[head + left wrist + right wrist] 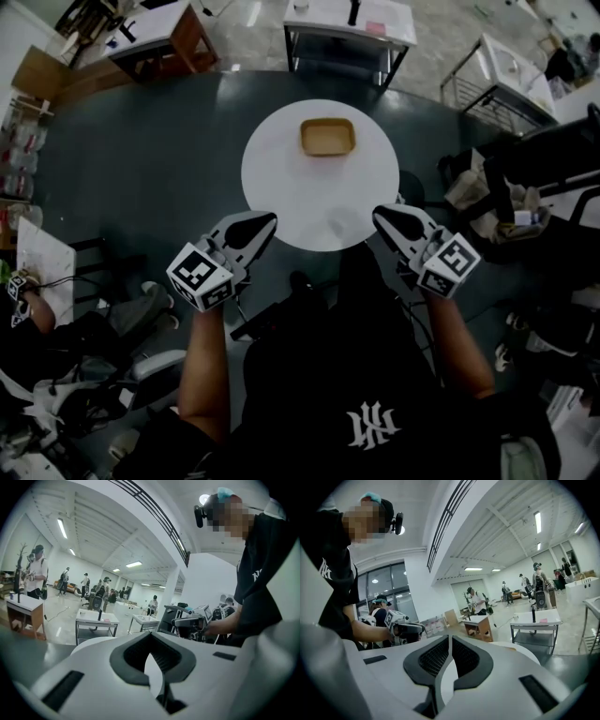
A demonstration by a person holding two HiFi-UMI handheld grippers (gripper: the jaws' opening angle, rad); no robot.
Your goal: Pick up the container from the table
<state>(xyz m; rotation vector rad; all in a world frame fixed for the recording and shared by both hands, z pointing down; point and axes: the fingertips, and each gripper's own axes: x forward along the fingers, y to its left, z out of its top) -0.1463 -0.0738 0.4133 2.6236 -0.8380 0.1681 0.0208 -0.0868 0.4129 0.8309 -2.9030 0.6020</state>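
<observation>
The shallow tan container (327, 137) sits open side up on the far half of the round white table (281, 187). The left gripper (266, 221) and the right gripper (381, 215) hover at the table's near edge, one to each side, both angled inward toward the container yet well apart from it. Each has its jaws pressed together, gripping nothing

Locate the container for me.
Head view: the tan container sits on the far half of the round white table, beyond the left gripper and right gripper.
</observation>
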